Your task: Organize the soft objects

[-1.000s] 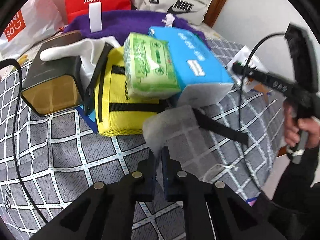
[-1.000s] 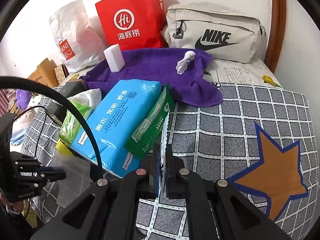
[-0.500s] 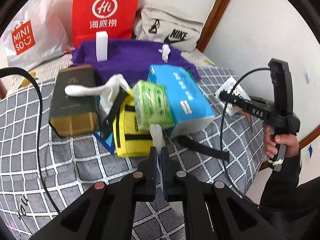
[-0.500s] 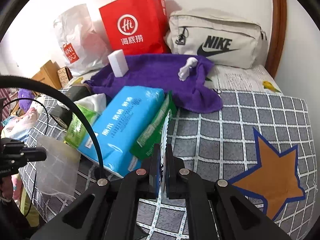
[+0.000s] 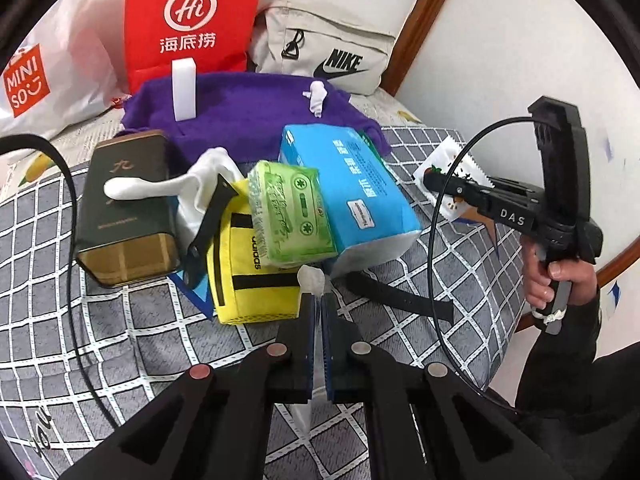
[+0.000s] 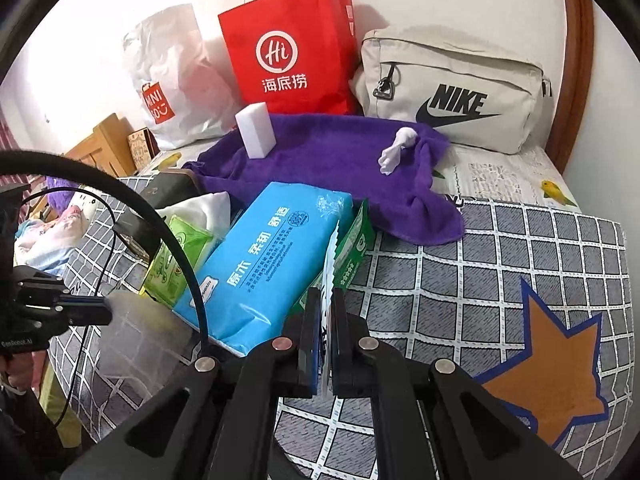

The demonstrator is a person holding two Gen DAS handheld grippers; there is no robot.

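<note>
Checked bedspread: grey-and-white grid over the bed (image 6: 500,248), with an orange star (image 6: 552,364) on the near right side.
Left gripper: the left gripper (image 5: 317,312) is clamped on a thin translucent plastic bag (image 5: 311,278), whose crumpled end pokes up between the fingers; from the right wrist view the bag hangs as a cloudy sheet off that gripper.
Right gripper: the right gripper (image 6: 325,312) is pinched on a flat white packet with a zigzag edge (image 6: 329,268), held upright, edge-on to the camera.
Pile in the middle: a blue tissue pack (image 5: 352,184) leans against a green tissue pack (image 5: 290,216), which rests on a yellow adidas pouch (image 5: 244,276); a white cloth (image 5: 200,188) drapes from the pouch across a dark tin box (image 5: 128,204).
Behind the pile: a purple towel (image 6: 340,160) lies spread out, with a white sponge block (image 6: 256,130) standing on it.
Back wall: red paper bag (image 6: 288,52), white Miniso bag (image 6: 168,92) and beige Nike bag (image 6: 452,92) in a row.
</note>
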